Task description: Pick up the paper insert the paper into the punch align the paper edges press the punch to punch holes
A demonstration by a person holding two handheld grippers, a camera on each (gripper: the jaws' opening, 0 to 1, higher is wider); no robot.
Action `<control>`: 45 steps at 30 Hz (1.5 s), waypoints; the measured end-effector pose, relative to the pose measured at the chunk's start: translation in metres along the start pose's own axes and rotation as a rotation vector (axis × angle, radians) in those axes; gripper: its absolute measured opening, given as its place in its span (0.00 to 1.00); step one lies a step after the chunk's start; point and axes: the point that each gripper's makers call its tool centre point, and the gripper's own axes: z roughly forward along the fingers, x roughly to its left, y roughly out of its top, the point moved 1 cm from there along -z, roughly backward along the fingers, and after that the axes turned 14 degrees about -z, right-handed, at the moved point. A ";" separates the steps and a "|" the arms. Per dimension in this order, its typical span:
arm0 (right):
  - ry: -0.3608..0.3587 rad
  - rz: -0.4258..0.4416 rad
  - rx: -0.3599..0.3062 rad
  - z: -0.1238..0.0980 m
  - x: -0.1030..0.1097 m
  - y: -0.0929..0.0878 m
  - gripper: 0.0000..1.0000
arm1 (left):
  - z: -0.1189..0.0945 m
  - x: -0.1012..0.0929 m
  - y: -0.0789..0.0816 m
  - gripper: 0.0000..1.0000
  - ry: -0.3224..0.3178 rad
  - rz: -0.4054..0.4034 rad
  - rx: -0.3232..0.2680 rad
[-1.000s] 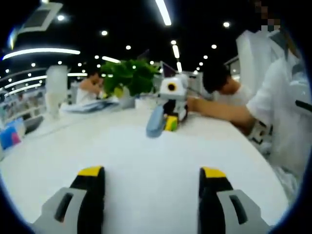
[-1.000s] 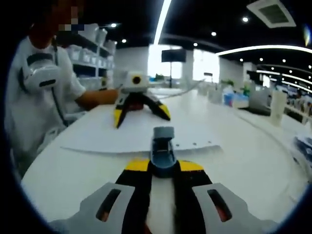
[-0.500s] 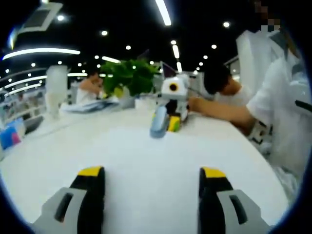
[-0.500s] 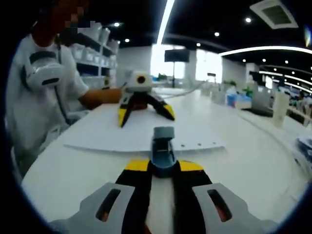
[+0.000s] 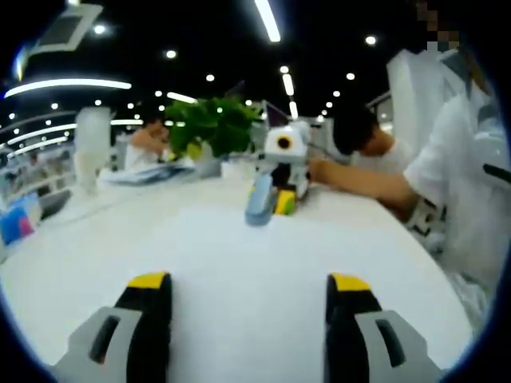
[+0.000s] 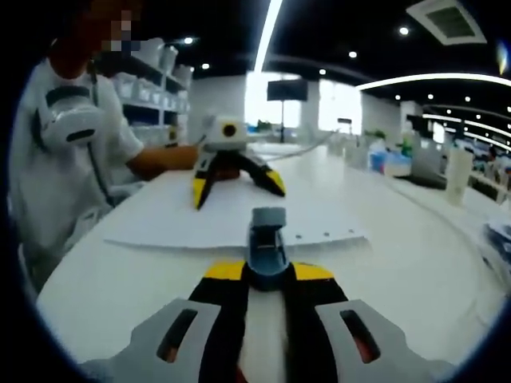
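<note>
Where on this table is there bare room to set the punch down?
Bare table lies right of the paper in the right gripper view, and between the right gripper and the paper's near edge. It is crowded on the paper: the left gripper rests there, the punch at its holed edge.

Left gripper view: far end of right gripper (image 5: 275,201) hidden behind grey-blue punch (image 5: 259,199); jaw contact w/ punch not resolvable at this size. Paper can't be told from white table (image 5: 96,263), both blurred to one tone. Person's torso (image 5: 471,183) cut by right edge. Seated figures behind plant (image 5: 209,124) too blurred for detail.

Right gripper view: punch (image 6: 267,247) base hidden between yellow jaw tips; grip point not visible. Near edge of paper (image 6: 176,219) partly covered by punch; holes along that edge small, count unclear. Left gripper (image 6: 233,185) tips rest at paper, contact unclear. Items on far counter (image 6: 387,163) too small to identify.
</note>
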 end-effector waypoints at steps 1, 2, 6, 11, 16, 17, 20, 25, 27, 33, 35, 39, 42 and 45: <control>0.000 -0.001 -0.001 0.000 0.000 0.000 0.23 | 0.000 0.000 0.000 0.78 0.000 0.000 0.000; -0.001 0.001 -0.001 0.000 0.000 0.000 0.23 | 0.000 0.000 0.000 0.78 0.000 -0.001 -0.001; -0.002 0.005 -0.003 0.000 -0.001 0.000 0.23 | -0.002 0.007 0.001 0.78 -0.001 -0.002 -0.002; -0.007 0.010 -0.001 -0.001 -0.002 -0.001 0.29 | -0.003 0.009 0.002 0.78 -0.004 0.000 -0.002; -0.034 0.034 0.010 -0.005 0.000 -0.002 0.30 | -0.004 0.012 0.004 0.79 -0.002 0.019 -0.007; -0.048 0.041 -0.005 -0.008 -0.001 0.000 0.29 | -0.005 0.013 0.005 0.79 -0.003 0.020 -0.010; -0.087 0.094 -0.055 -0.021 0.001 0.012 0.29 | -0.009 0.015 0.013 0.79 -0.012 -0.008 -0.045; -0.224 0.104 -0.260 -0.054 0.008 0.070 0.26 | -0.011 0.015 0.017 0.79 -0.014 -0.032 -0.066; -0.283 0.090 -0.367 -0.064 0.010 0.097 0.27 | -0.011 0.013 0.017 0.79 -0.016 -0.032 -0.068; -0.392 0.063 -0.672 -0.096 0.028 0.164 0.35 | -0.016 0.012 0.024 0.79 -0.019 -0.043 -0.099; -0.423 0.053 -0.672 -0.100 0.028 0.167 0.38 | -0.018 0.011 0.027 0.79 -0.021 -0.053 -0.119; -0.448 0.099 -0.652 -0.095 0.025 0.165 0.38 | -0.016 0.006 0.030 0.79 -0.030 -0.052 -0.130; -0.448 0.146 -0.628 -0.087 0.021 0.162 0.36 | -0.014 0.005 0.027 0.79 -0.027 -0.041 -0.118; -0.459 0.133 -0.596 -0.078 0.019 0.160 0.34 | -0.015 0.004 0.030 0.79 -0.031 -0.049 -0.128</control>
